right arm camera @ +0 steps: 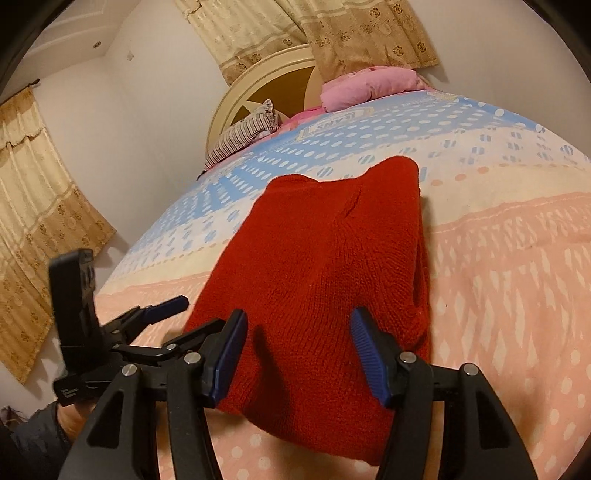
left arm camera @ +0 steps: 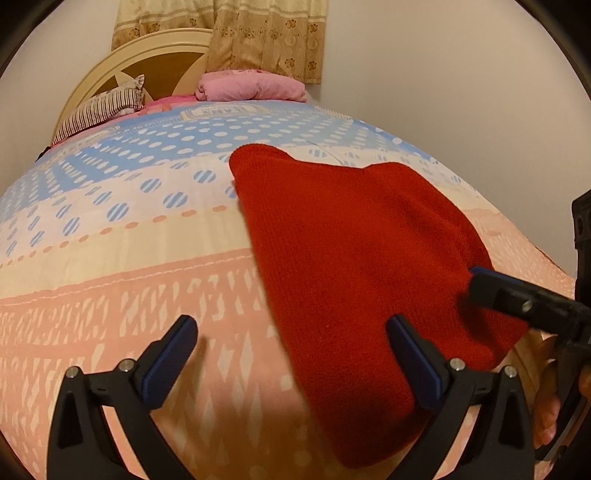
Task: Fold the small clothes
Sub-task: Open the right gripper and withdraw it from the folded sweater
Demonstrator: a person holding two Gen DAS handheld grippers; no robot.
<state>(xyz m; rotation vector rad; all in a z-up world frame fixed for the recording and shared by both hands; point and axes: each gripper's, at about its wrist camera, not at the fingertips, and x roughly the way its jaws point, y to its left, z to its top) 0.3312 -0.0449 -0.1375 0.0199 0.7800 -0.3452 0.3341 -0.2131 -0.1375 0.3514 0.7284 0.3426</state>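
- I see a big bed (right arm camera: 517,258) with a cover of blue dots, cream stripes and pink shapes.
- At its far end stands a round cream headboard (right arm camera: 258,85).
- A striped pillow (right arm camera: 240,138) and a pink pillow (right arm camera: 369,86) lie there.
- Gold flowered curtains (right arm camera: 332,33) hang on plain white walls (right arm camera: 147,110).
- The light is warm and soft.

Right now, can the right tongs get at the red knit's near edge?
Probably yes: the right tongs stand open over the red knit lying on the bedspread, with nothing between; the left tongs sit off beside it.
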